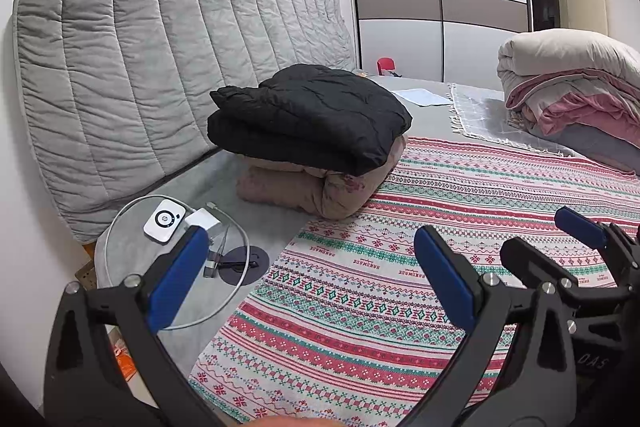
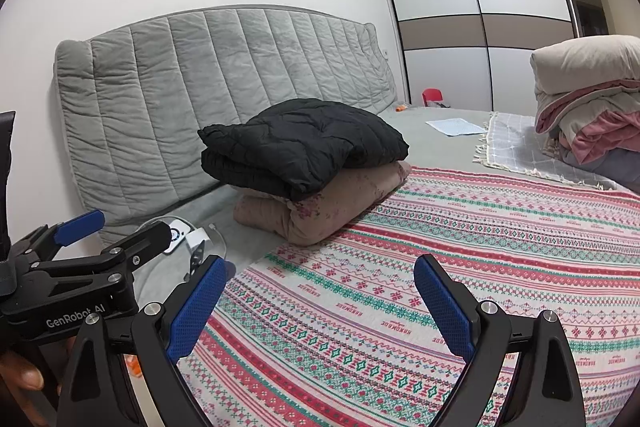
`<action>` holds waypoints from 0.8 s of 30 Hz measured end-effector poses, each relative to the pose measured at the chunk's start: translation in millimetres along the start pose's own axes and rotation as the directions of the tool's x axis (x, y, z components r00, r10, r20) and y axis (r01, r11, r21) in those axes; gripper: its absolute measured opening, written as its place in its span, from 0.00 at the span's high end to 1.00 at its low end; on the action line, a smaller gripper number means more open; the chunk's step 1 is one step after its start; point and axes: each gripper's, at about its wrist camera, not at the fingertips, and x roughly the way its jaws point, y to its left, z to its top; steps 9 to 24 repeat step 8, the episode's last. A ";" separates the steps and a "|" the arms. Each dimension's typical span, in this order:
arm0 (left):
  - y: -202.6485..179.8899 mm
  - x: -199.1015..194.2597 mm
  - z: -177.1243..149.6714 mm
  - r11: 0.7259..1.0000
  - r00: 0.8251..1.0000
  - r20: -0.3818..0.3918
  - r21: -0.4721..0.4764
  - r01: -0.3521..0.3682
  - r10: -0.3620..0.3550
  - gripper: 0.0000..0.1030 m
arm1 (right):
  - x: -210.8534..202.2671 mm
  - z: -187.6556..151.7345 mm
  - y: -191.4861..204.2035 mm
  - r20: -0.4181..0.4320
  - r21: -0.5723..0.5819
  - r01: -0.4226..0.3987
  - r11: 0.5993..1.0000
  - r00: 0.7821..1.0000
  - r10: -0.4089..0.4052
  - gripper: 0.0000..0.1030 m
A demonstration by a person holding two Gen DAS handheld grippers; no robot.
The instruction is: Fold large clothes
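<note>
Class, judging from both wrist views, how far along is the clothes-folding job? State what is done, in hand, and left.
Done: a black jacket lies folded atop a folded pinkish-brown garment beside the headboard. In hand: nothing; the left gripper and right gripper are both open and empty above the patterned cover. Left: possibly the loose pile at far right.

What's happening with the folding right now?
Left gripper open, empty. Right gripper open, empty. Black jacket folded atop pink bundle. Patterned blanket clear.

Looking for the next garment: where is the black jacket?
In both views, the folded black jacket lies atop a folded pinkish-brown quilt, beside the grey headboard.
</note>
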 end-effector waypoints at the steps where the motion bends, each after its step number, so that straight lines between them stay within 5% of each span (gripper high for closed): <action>1: -0.2 -0.3 0.1 1.000 1.000 0.001 0.001 0.000 0.000 0.01 | 0.0 -0.2 -0.1 0.000 0.001 0.000 1.000 1.000 0.000 0.07; 24: -1.5 -0.9 0.1 1.000 1.000 -0.001 0.001 0.002 -0.002 0.01 | 0.7 -0.7 0.8 -0.004 -0.002 0.002 1.000 1.000 -0.002 0.07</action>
